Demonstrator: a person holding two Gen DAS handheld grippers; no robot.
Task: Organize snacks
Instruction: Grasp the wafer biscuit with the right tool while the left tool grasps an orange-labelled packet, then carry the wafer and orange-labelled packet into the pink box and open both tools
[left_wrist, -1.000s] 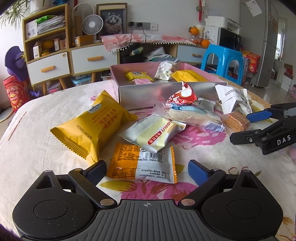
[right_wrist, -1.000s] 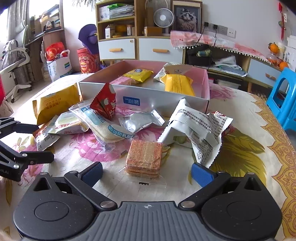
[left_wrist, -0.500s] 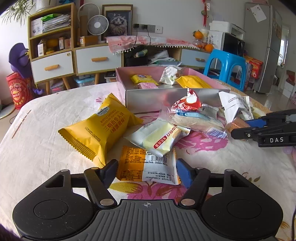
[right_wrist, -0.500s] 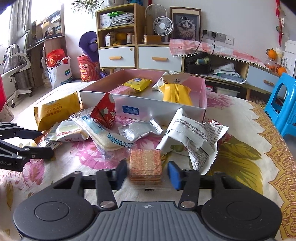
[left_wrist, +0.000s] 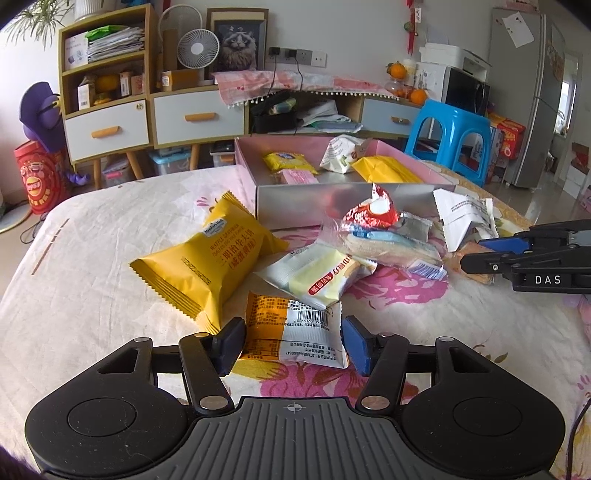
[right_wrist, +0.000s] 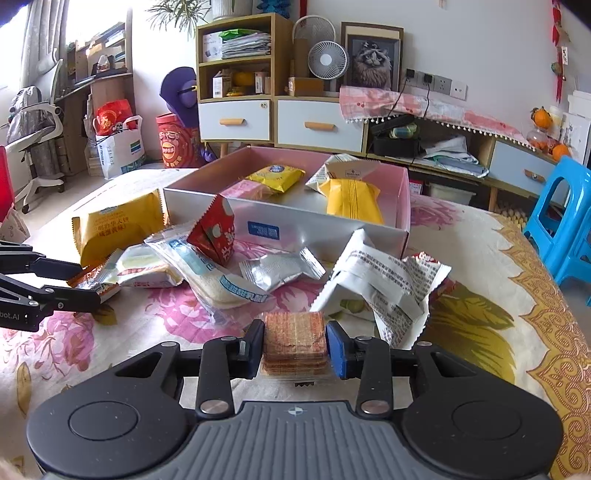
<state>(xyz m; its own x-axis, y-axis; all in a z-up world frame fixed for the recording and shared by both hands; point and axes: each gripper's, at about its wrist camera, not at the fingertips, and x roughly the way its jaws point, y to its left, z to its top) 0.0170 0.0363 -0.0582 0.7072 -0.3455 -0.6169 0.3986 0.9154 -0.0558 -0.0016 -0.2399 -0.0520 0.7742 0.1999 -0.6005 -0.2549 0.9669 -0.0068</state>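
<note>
My left gripper (left_wrist: 292, 345) has its pads against both sides of an orange and white snack packet (left_wrist: 293, 332) on the flowered tablecloth. My right gripper (right_wrist: 295, 349) is shut on a clear-wrapped stack of brown crackers (right_wrist: 294, 341). It also shows in the left wrist view (left_wrist: 480, 253). A pink and silver box (right_wrist: 295, 225) behind the pile holds a few yellow and white packets. A big yellow waffle bag (left_wrist: 207, 264), a white and yellow packet (left_wrist: 317, 275), a red packet (right_wrist: 214, 234) and a long clear packet (right_wrist: 210, 273) lie between box and grippers.
A crumpled white printed wrapper (right_wrist: 384, 284) and a silver packet (right_wrist: 280, 267) lie just right of the pile. A blue stool (right_wrist: 561, 221) stands beyond the table's right edge. Drawers and shelves (right_wrist: 273, 122) line the far wall.
Both grippers have closed from wide open: the left around the orange and white packet, the right onto the cracker stack. Both have moved forward slightly.
</note>
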